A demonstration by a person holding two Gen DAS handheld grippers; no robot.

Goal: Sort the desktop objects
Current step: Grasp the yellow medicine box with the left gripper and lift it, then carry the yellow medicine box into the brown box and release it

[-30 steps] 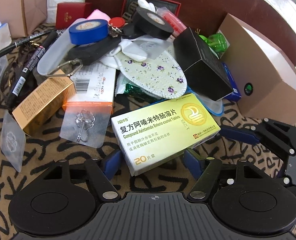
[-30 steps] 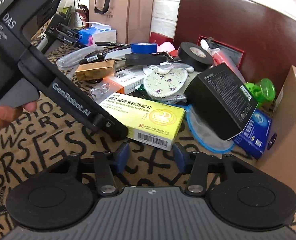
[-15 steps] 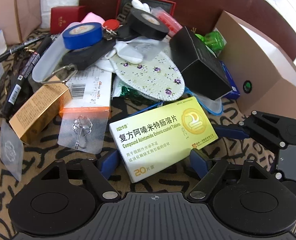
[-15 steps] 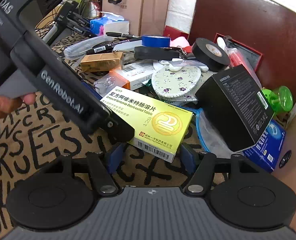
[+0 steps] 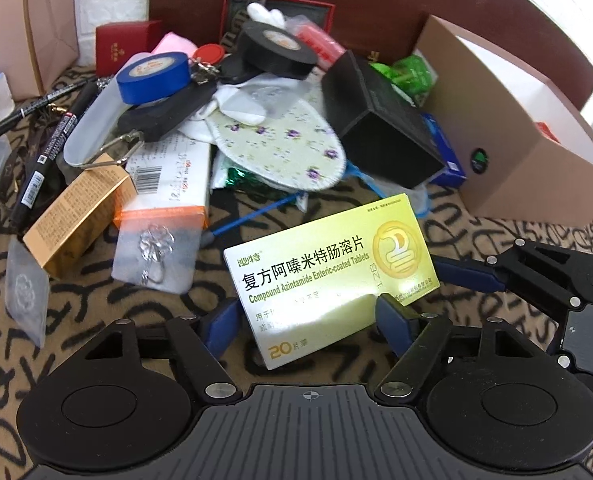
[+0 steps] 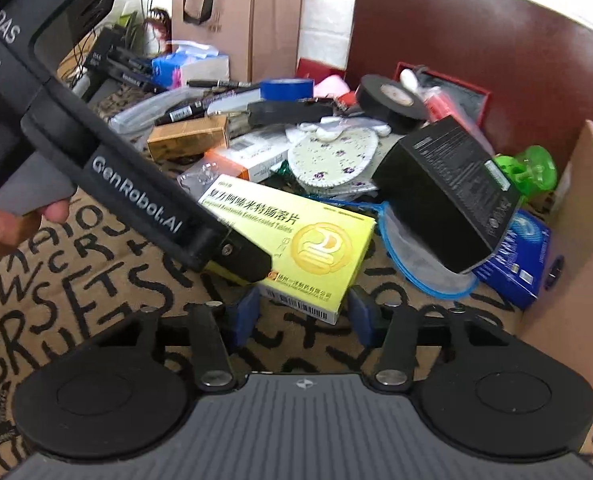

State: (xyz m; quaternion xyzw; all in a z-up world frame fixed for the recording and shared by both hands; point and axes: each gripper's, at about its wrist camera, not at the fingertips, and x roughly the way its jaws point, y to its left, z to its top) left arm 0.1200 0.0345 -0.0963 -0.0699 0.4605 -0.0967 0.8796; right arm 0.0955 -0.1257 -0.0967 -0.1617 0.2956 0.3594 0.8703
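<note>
Tablet box [image 5: 328, 272]: yellow-green carton, low centre of the left wrist view, printed face up, tilted with its far right corner highest; low centre in the right wrist view too [image 6: 296, 236].
Left gripper [image 5: 308, 316]: spread to either side of the tablet box and just been closing in; right-hand pad against the near edge, left-hand pad just beside the left edge; firm pinch or not, cannot tell.
Right gripper [image 6: 302, 308]: set astride the barcode corner of the tablet box, narrower than the left and just been closing; both pads just beside the carton, pressing or not, cannot tell.
Crossing: from the right wrist view, left gripper body slanting down from upper left, tip over the left part of the carton; fingers of a hand [image 6: 0, 232] at the left edge.
Pile: beyond the carton, floral insole [image 5: 284, 148], black box [image 5: 376, 128] leaning right of it, blue tape roll [image 5: 152, 76] upper left.
Brown carton [image 5: 516, 140]: right side, well apart from the tablet box.
Surface: lettered cloth [image 5: 76, 320].
</note>
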